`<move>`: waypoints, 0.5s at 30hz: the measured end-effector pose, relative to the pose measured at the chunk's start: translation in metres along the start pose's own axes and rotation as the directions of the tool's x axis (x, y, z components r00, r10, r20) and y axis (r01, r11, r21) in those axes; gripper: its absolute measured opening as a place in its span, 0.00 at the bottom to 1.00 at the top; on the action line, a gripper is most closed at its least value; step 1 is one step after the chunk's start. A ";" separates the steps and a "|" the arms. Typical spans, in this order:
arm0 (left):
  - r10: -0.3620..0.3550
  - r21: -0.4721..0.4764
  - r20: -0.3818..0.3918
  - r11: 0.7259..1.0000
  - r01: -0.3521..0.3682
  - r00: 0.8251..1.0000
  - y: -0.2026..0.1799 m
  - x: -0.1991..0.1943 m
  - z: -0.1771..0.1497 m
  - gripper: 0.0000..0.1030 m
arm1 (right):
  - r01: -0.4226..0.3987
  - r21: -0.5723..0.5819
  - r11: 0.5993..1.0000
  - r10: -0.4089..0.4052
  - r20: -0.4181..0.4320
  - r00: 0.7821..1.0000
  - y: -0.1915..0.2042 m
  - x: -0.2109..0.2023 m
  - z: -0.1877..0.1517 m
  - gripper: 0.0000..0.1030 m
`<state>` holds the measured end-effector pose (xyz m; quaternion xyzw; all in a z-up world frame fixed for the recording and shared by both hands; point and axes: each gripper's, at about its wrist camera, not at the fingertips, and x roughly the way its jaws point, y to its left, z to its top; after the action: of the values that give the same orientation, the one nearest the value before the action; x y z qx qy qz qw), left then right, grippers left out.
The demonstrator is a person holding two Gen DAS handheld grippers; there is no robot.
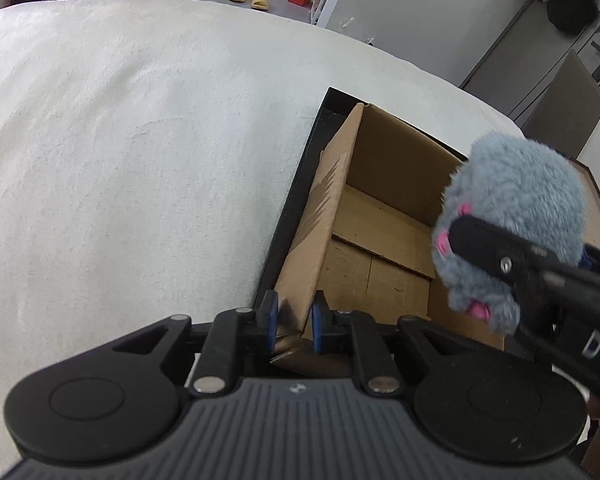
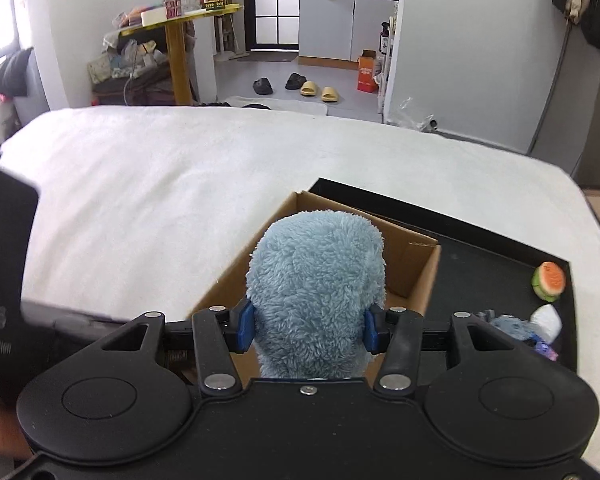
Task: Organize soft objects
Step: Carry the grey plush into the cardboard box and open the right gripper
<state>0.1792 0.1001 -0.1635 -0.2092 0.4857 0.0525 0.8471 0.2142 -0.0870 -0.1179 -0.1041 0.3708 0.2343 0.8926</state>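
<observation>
Barely started, I'd say: the cardboard box (image 1: 380, 240) looks empty inside. The right gripper (image 2: 310, 326) is clamped on the blue plush toy (image 2: 316, 296), held over the box's near edge. The left gripper (image 1: 294, 322) has its pads around the box wall (image 1: 312, 236). More soft bits wait on the black tray (image 2: 480, 256) at 3 o'clock of the box.

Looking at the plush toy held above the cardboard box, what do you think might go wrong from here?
The right gripper holds the blue plush toy near the cardboard box wall; released there, it might catch on the rim and tumble onto the black tray. The left gripper pinches only the box's flap, which could bend or slip, shifting the box.
</observation>
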 end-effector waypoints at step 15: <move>0.033 -0.018 0.045 0.999 -0.032 0.998 -0.014 -0.010 -0.002 0.60 | -0.041 0.076 0.996 0.038 0.037 0.999 -0.019 -0.019 -0.001 0.61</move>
<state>0.1762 0.0877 -0.1520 -0.2075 0.4695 0.0751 0.8549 0.2114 -0.1106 -0.1043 -0.0581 0.3656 0.2392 0.8977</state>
